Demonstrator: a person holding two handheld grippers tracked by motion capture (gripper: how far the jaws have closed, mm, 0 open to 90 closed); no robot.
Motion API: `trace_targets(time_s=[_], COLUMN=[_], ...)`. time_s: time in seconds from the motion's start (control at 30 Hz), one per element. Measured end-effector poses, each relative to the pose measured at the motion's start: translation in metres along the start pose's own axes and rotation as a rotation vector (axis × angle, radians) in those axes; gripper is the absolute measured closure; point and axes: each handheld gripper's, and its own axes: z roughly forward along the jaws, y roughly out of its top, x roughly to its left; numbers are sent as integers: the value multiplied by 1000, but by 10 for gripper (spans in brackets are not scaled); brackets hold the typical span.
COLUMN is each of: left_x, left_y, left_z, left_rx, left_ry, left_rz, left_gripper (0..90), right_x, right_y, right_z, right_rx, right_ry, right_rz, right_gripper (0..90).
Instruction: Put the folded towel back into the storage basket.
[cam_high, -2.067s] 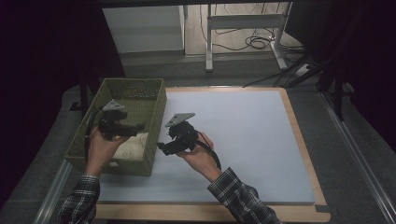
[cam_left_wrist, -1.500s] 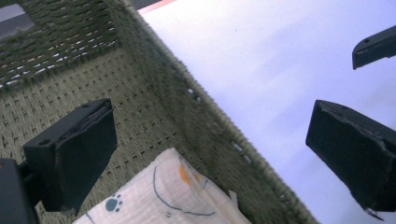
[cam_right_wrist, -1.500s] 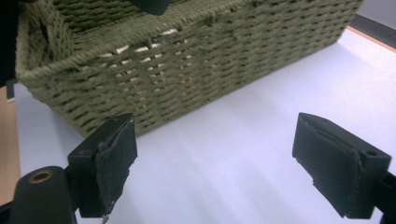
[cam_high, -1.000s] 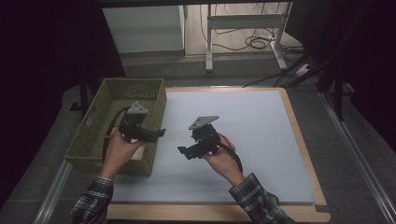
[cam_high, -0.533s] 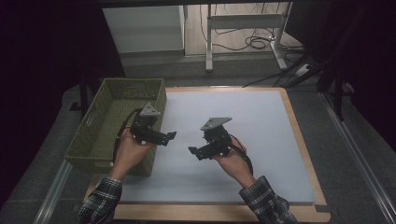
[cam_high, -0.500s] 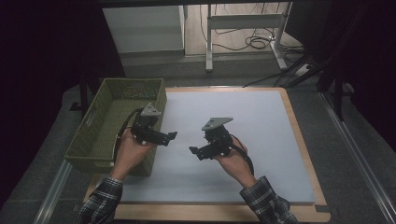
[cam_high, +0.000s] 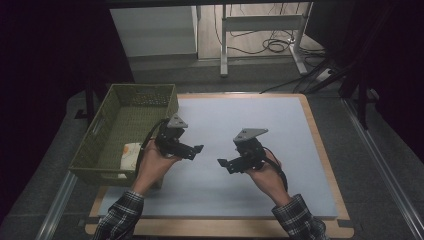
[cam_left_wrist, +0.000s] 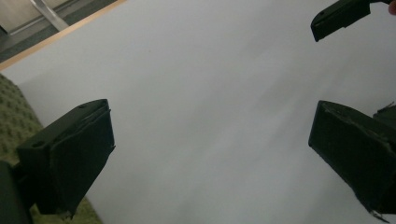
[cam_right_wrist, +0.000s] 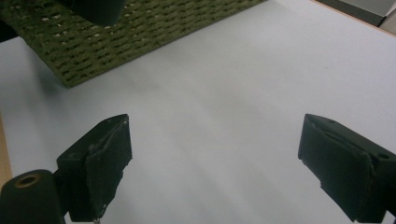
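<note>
My left gripper hovers over the pale mat, just right of the green woven basket. In the left gripper view its jaws stand wide apart, so my left gripper is open with nothing between them. My right gripper hangs over the middle of the mat, facing the left one a short gap away. Seen in the right gripper view, my right gripper is open and holds nothing. A cream-coloured bundle lies in the basket's near end.
The basket's wall runs across the top of the right gripper view. One jaw of the right gripper shows far off in the left gripper view. The mat's wooden edge runs along the right. Table legs and cables lie beyond the table.
My left gripper has come out of the basket and moved right over the mat, leaving the cream bundle inside. My right gripper has drifted right and nearer the person.
</note>
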Motion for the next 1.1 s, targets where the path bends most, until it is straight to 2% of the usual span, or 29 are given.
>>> trace_targets(time_s=[0.5,0.93,1.1], left_x=[-31,-52,-56], left_y=[-5,-22,-33], left_z=[26,32,34], left_rx=[-41,-42,-47], left_ry=[-71,-72,-85], left_rz=[-10,19,8], left_gripper=[6,8,8], right_x=[-24,-41,-43], right_y=[-38,-70,-78], right_z=[-35,-65,-72], right_rx=[15,20,20], right_ry=[-63,-108,-120], right_rz=[21,60,65], right_gripper=[79,74,71])
